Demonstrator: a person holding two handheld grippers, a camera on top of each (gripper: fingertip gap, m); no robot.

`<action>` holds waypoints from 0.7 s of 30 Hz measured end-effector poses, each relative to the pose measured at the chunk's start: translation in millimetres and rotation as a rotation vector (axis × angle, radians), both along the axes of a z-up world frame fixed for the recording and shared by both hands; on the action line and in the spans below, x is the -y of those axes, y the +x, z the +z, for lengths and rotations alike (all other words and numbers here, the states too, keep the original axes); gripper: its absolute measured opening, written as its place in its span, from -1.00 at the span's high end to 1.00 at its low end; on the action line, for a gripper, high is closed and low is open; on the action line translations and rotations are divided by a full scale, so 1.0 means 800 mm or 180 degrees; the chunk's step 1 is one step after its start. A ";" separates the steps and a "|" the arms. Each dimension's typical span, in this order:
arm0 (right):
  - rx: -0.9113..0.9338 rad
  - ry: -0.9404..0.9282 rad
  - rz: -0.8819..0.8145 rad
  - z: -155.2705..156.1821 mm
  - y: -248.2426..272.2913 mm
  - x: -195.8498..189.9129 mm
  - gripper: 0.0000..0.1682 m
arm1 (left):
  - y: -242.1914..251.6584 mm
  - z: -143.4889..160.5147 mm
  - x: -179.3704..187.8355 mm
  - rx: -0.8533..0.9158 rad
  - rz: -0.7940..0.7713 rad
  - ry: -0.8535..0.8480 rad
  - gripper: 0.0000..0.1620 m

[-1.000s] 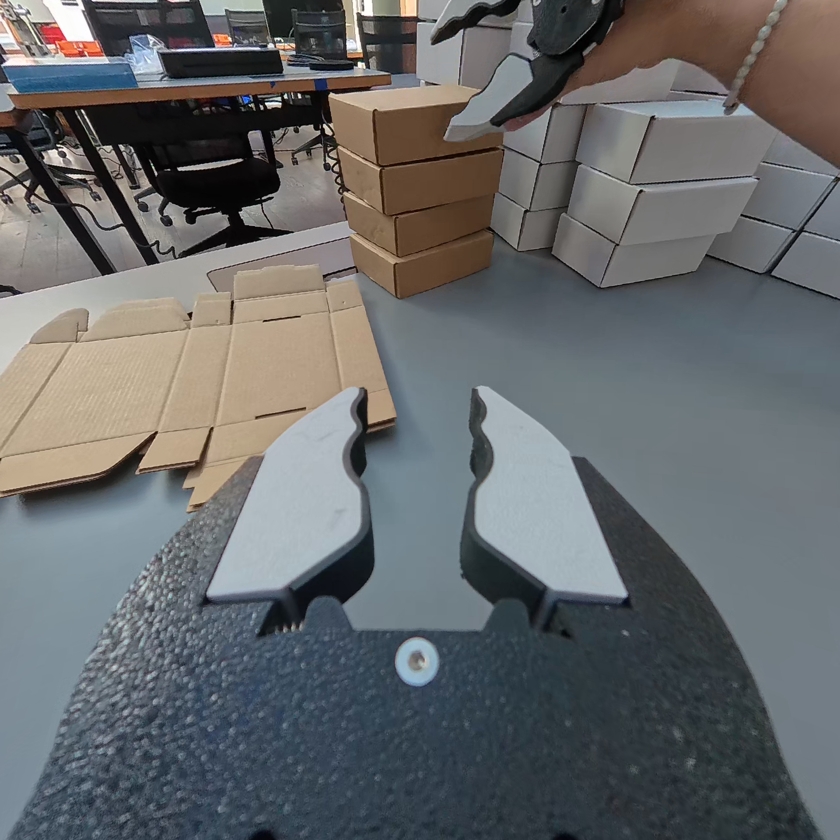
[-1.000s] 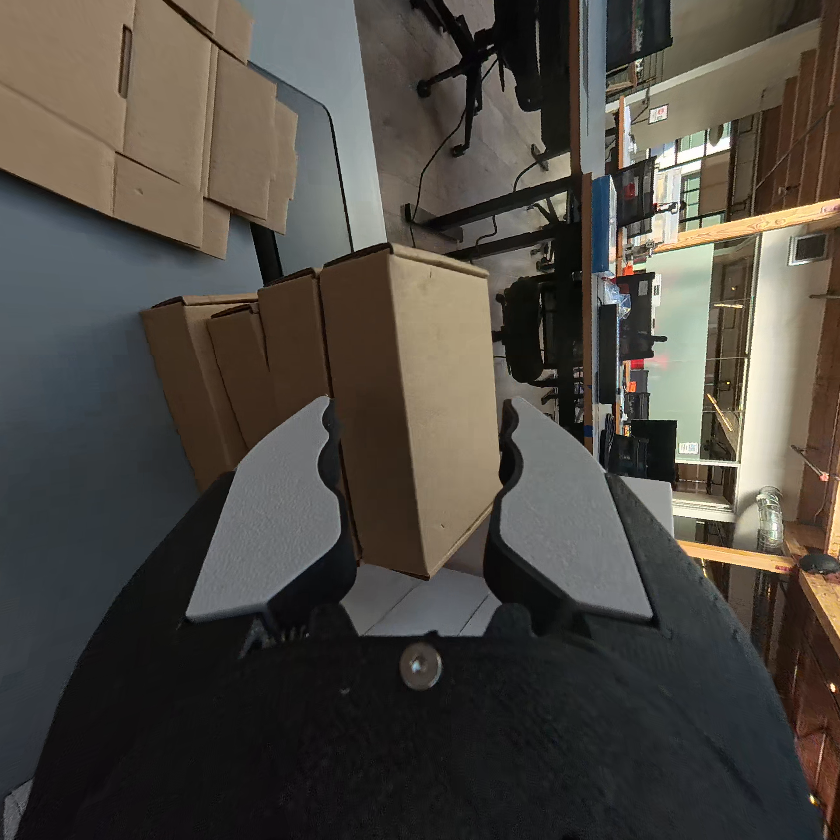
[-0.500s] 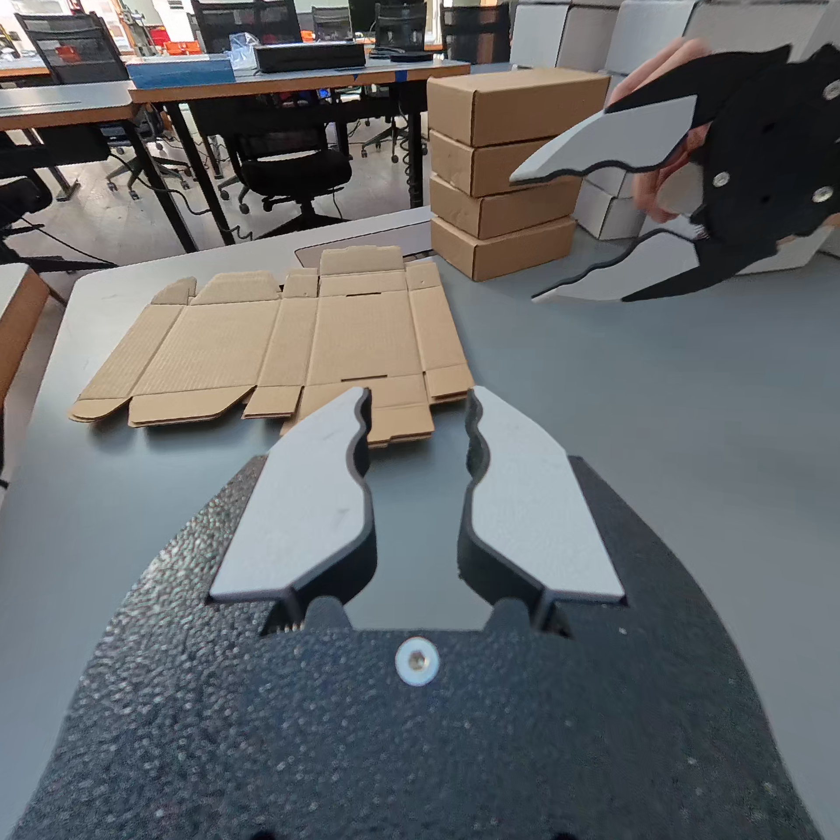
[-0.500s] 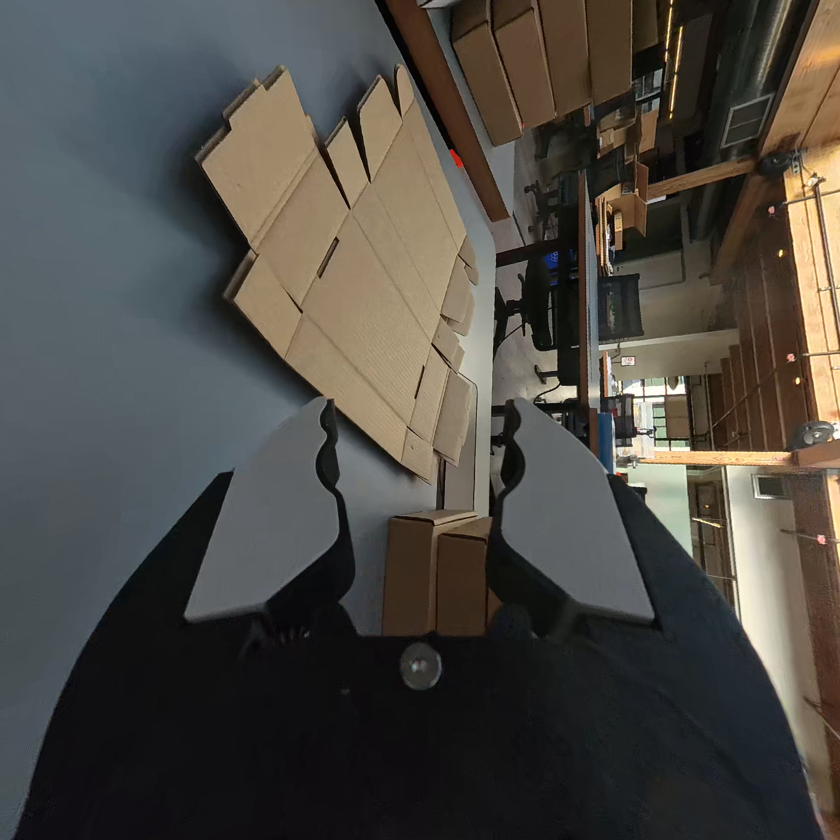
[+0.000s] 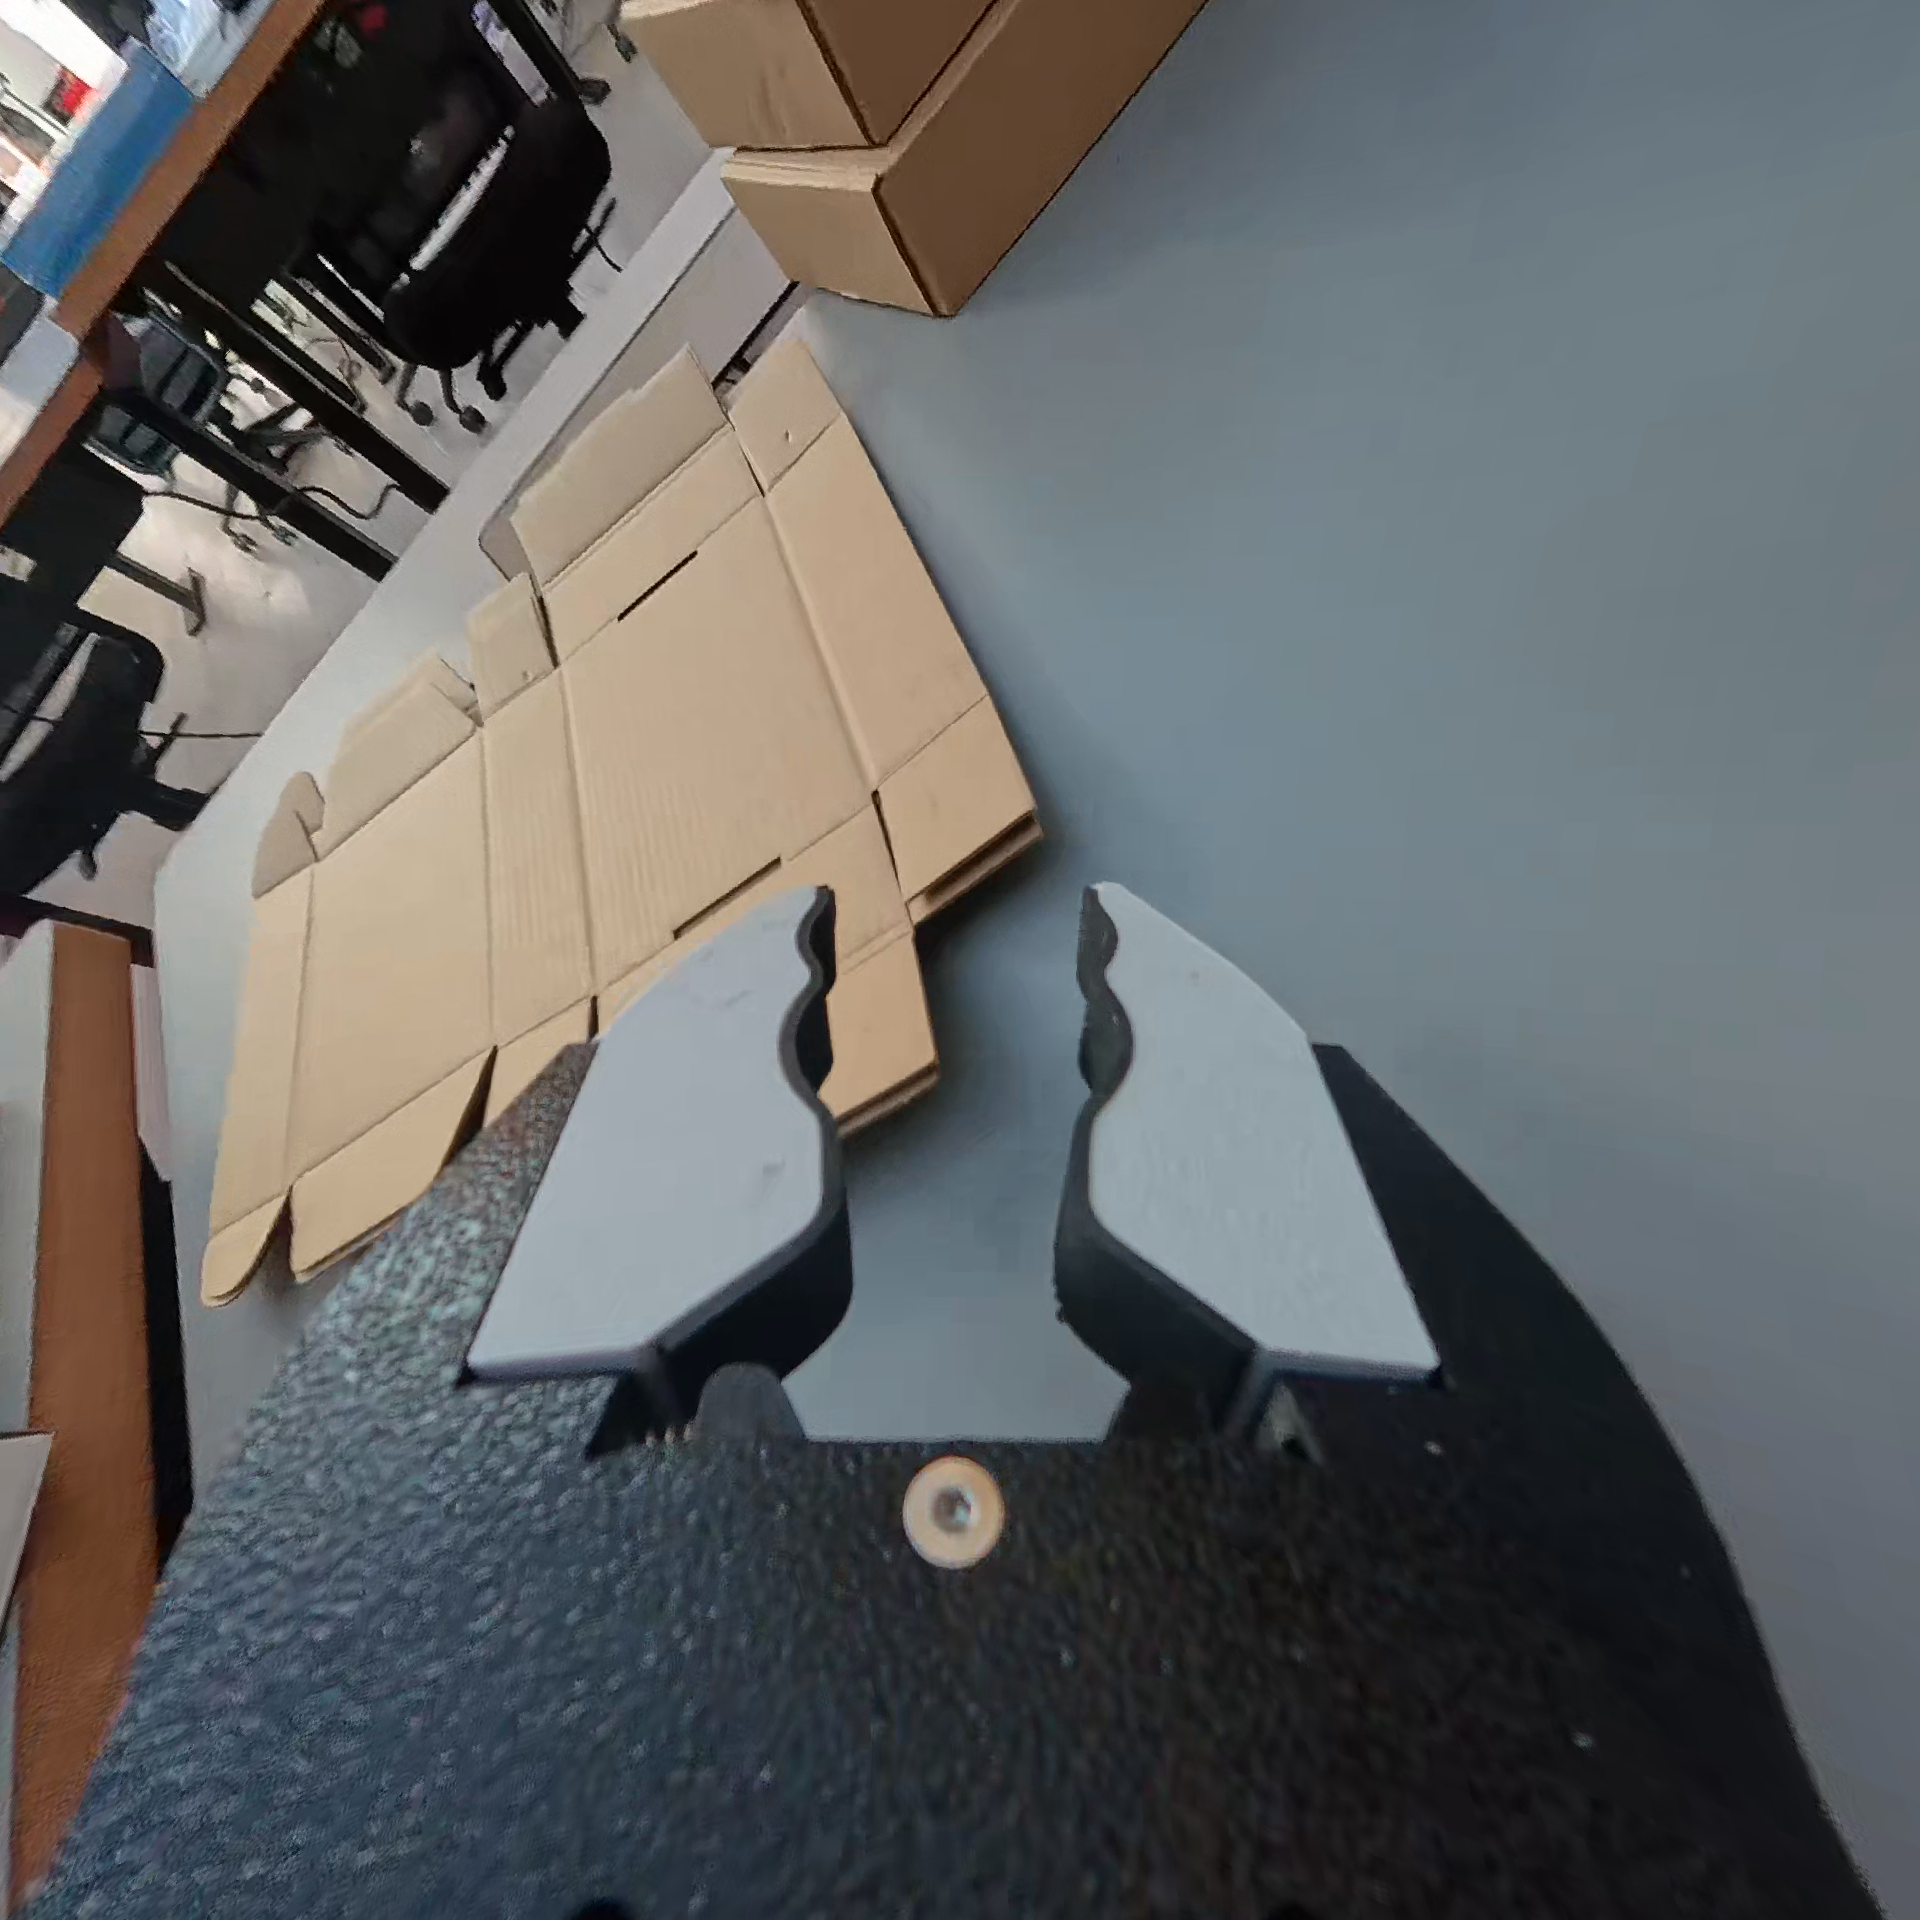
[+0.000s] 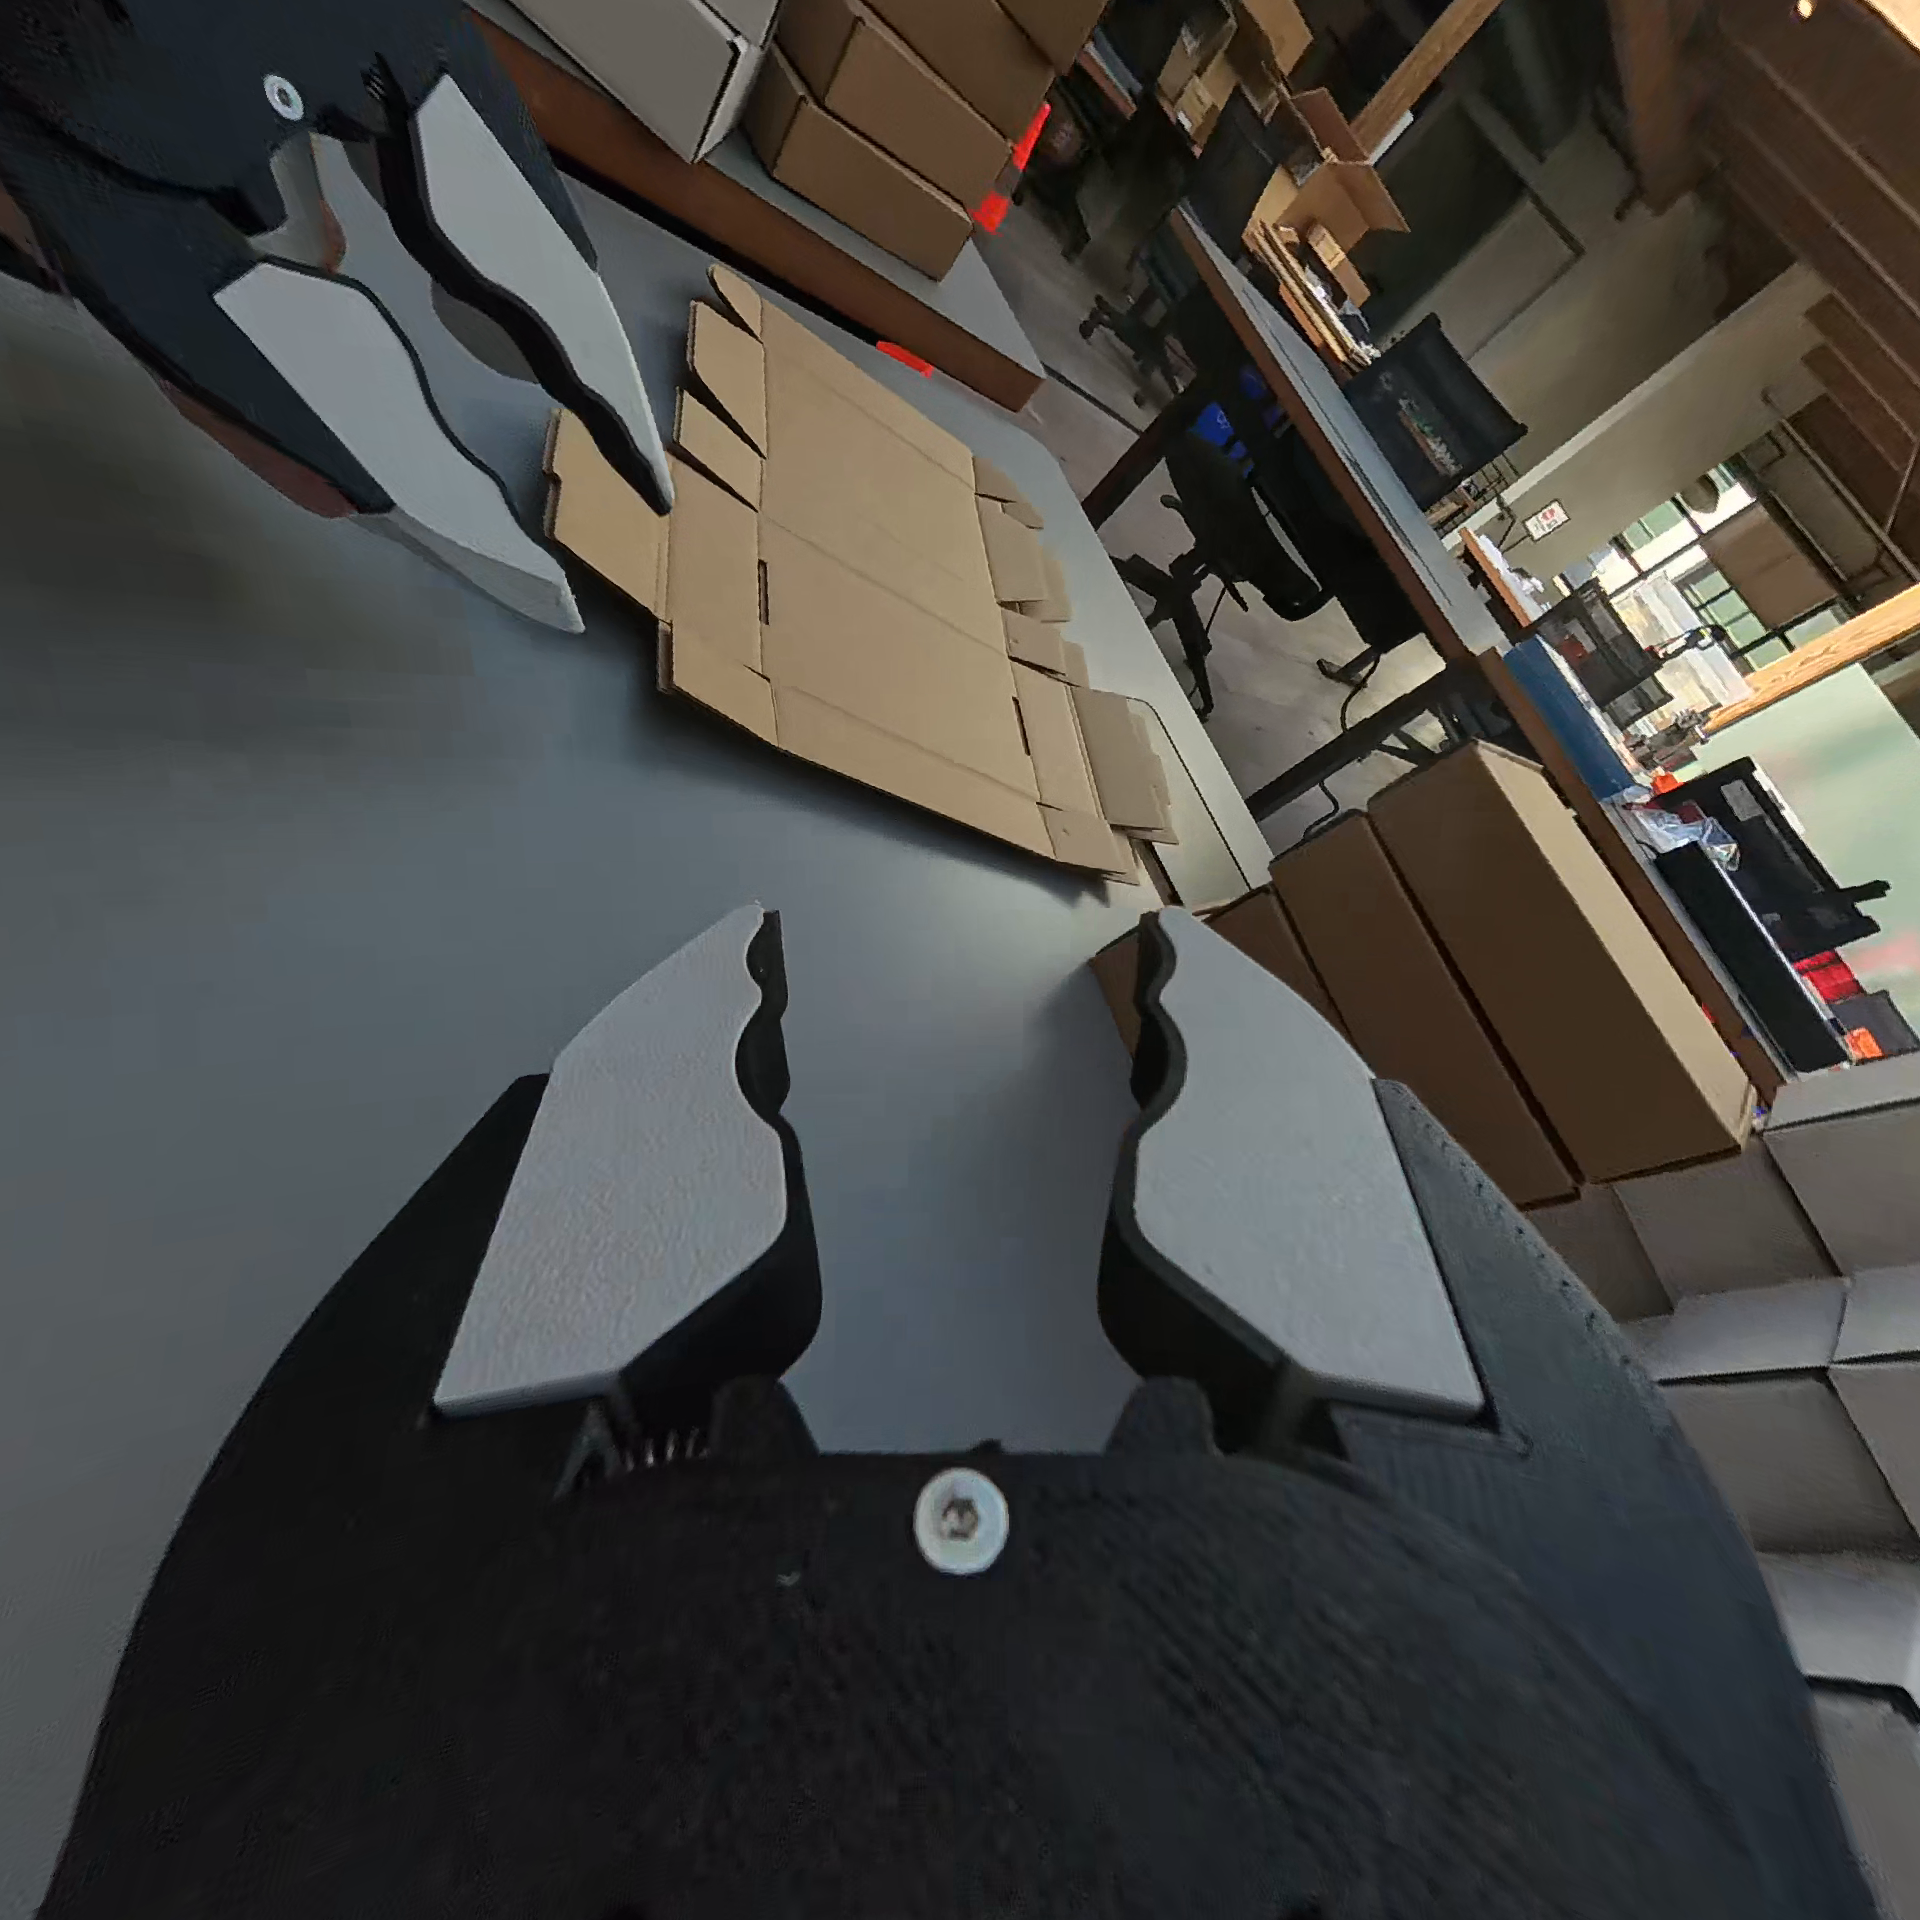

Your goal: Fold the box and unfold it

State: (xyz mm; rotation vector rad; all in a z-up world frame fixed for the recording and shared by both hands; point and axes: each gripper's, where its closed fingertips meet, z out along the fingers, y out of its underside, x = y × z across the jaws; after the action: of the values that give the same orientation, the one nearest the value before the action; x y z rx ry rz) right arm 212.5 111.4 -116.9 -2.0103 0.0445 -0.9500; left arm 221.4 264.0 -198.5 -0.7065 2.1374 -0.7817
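Note:
A flat, unfolded brown cardboard box (image 5: 665, 790) lies on the grey table (image 5: 1455, 623), on top of more flat sheets. It also shows in the right wrist view (image 6: 883, 613). My left gripper (image 5: 956, 904) is open and empty, tilted, just above the near corner of the flat box. In the right wrist view the left gripper (image 6: 613, 551) hangs over the box's near edge. My right gripper (image 6: 956, 925) is open and empty over bare table, short of the flat box.
A stack of folded brown boxes (image 5: 914, 125) stands at the table's back; it shows in the right wrist view (image 6: 1507, 966) next to white boxes (image 6: 1766, 1299). Desks and office chairs (image 5: 457, 208) stand beyond the table edge.
Both grippers have swung and tilted toward the flat box. The right gripper has left the box stack and come down over the table; the left has come nearer the flat box's corner.

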 end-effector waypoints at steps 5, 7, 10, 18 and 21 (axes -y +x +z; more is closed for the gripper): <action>-0.0109 0.0064 -0.0101 -0.010 -0.013 0.037 0.22 | 0.024 -0.016 0.006 -0.0631 0.0239 -0.0331 0.30; -0.0160 0.0087 -0.0144 -0.017 -0.014 0.049 0.22 | 0.029 -0.025 0.003 -0.0856 0.0425 -0.0453 0.26; -0.0208 0.0164 -0.0207 -0.021 -0.015 0.064 0.22 | 0.037 -0.033 0.003 -0.1022 0.0599 -0.0628 0.26; -0.0239 0.0205 -0.0268 -0.023 -0.015 0.084 0.23 | 0.041 -0.032 0.015 -0.0954 0.0542 -0.0427 0.65; -0.0205 0.0180 -0.0280 -0.022 -0.016 0.090 0.22 | 0.041 -0.021 0.016 -0.0833 0.0516 -0.0439 0.80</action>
State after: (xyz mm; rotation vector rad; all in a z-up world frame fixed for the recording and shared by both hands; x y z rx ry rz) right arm 199.5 39.1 -134.4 -2.0000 0.1943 -0.9286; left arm 254.3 251.1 -215.4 -1.0926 2.2361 -0.7894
